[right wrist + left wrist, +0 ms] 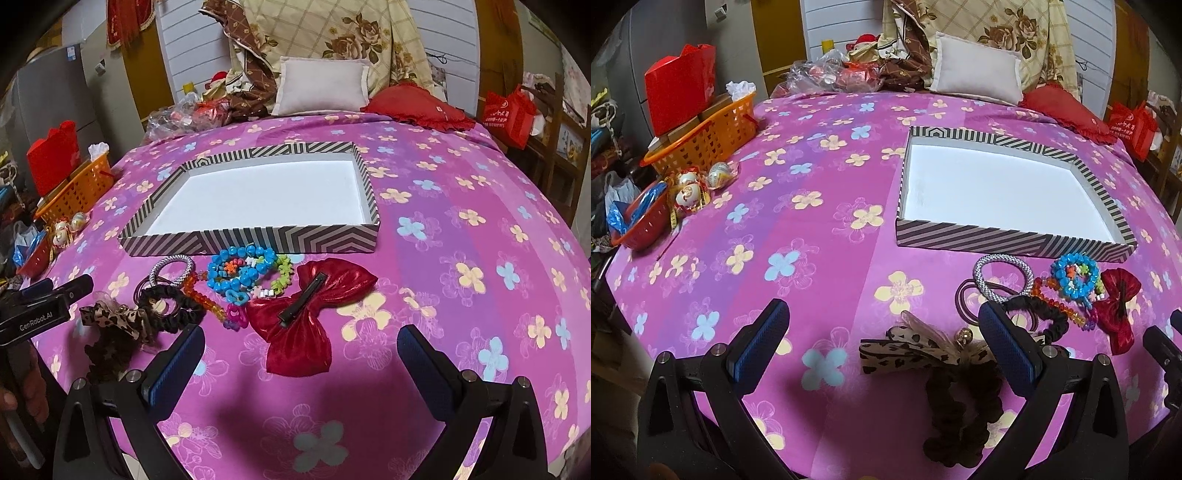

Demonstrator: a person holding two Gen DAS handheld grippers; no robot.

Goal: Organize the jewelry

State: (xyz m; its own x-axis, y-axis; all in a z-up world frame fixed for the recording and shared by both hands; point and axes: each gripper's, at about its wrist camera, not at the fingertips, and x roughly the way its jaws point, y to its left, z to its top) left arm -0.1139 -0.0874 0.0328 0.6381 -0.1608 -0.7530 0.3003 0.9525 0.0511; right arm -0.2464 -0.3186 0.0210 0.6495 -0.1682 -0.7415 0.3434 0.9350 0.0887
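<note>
Both tools are held released above the bed (461, 184): the left tool (882, 345) near a leopard-print bow (908, 350), the right tool (301, 360) by a red bow clip (310, 317).

Black jaws, blue ribbed pads (177, 363) (silver screws), "GenRobot.AI" lettering.

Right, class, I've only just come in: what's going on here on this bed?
A person holds a handheld gripper in each hand over a flowered bedspread. Both the left gripper and the right gripper are open and hold nothing. A striped box with a white inside sits empty. In front of it lies a cluster of hair accessories and jewelry: a red bow clip, a blue bead bracelet, a silver ring, a black scrunchie and a leopard-print bow. Nothing has gone into the box yet.
</note>
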